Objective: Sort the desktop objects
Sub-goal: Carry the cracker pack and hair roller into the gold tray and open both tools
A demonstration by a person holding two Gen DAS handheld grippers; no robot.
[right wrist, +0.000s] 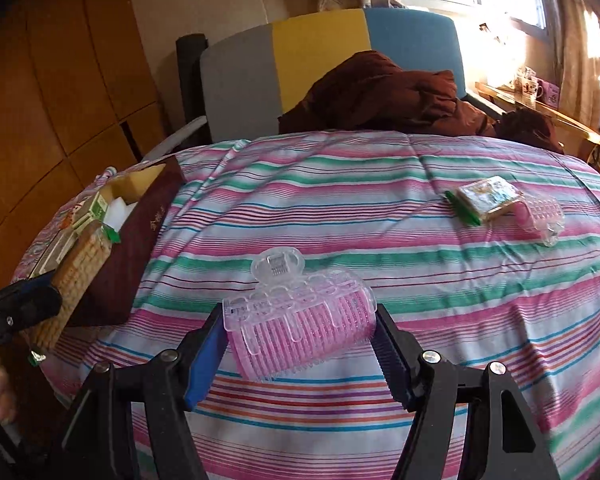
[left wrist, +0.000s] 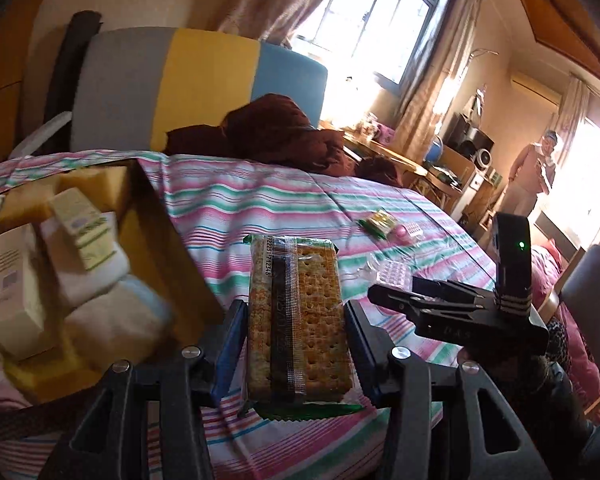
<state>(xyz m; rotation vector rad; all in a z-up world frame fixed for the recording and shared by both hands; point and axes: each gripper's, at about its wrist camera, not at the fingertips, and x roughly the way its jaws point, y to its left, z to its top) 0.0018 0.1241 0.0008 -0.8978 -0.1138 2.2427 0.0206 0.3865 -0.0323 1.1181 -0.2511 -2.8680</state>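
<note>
My left gripper [left wrist: 296,320] pinches a cracker pack [left wrist: 298,320] by its long sides, jaws pressed against the wrapper, holding it above the striped bedspread [left wrist: 260,200] just right of the box [left wrist: 156,216]. In the right wrist view the same pack [right wrist: 80,276] sits at the box's near corner [right wrist: 140,240].

My right gripper [right wrist: 300,332] clamps a pink hair roller [right wrist: 300,328] by its ends; the roller's clear clip stands up from its far side. It hangs over the middle of the bedspread [right wrist: 340,200].

The box is open and crowded: white cartons [left wrist: 12,292], a green-striped carton [left wrist: 84,228], yellow sponges [left wrist: 92,188] and white cloth fill it.

Further out on the bedspread lie a second small pack [right wrist: 488,198] and another roller [right wrist: 540,216], touching each other and well apart from both grippers. A brown blanket [right wrist: 380,96] is heaped against the headboard [right wrist: 320,48]. A person [left wrist: 532,172] stands by the far window.
</note>
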